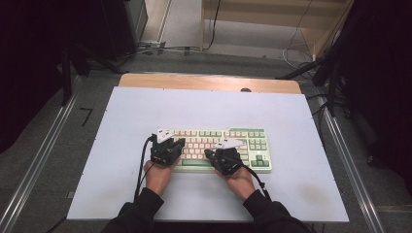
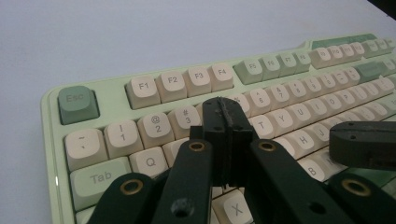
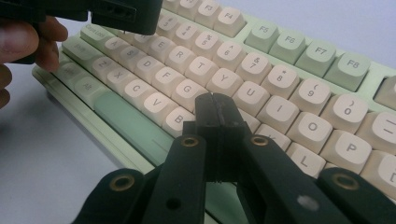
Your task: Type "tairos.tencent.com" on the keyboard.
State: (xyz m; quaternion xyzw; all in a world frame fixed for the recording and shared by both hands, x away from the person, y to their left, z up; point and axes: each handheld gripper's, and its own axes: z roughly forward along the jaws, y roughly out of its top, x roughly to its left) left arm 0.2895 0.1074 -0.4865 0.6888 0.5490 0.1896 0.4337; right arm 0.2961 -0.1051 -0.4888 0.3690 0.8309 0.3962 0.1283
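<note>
High view: a pale green keyboard (image 1: 221, 149) with cream keys lies near the middle of a white sheet (image 1: 204, 104) laid over a wooden table (image 1: 209, 81), whose bare edge shows at twelve o'clock; grey floor, metal rails and loose cables ring the table, with dark curtains at nine and three o'clock; the left gripper (image 1: 166, 149) sits over the keyboard's nine o'clock end and the right gripper (image 1: 223, 159) over its lower middle, each held by a hand coming in from six o'clock.

Left gripper view: the black jaws are pressed together with nothing between them, their tip (image 2: 224, 116) poised over the letter keys just below the number row; the Esc key (image 2: 77, 103) lies at ten o'clock, the white sheet beyond; the other gripper's body (image 2: 362, 144) shows at three o'clock.

Right gripper view: the jaws are likewise pressed together and empty, the tip (image 3: 215, 109) over the keys near B and H; the green space bar (image 3: 128, 123) runs at nine o'clock; fingers (image 3: 28, 39) around the left gripper show at ten o'clock.
</note>
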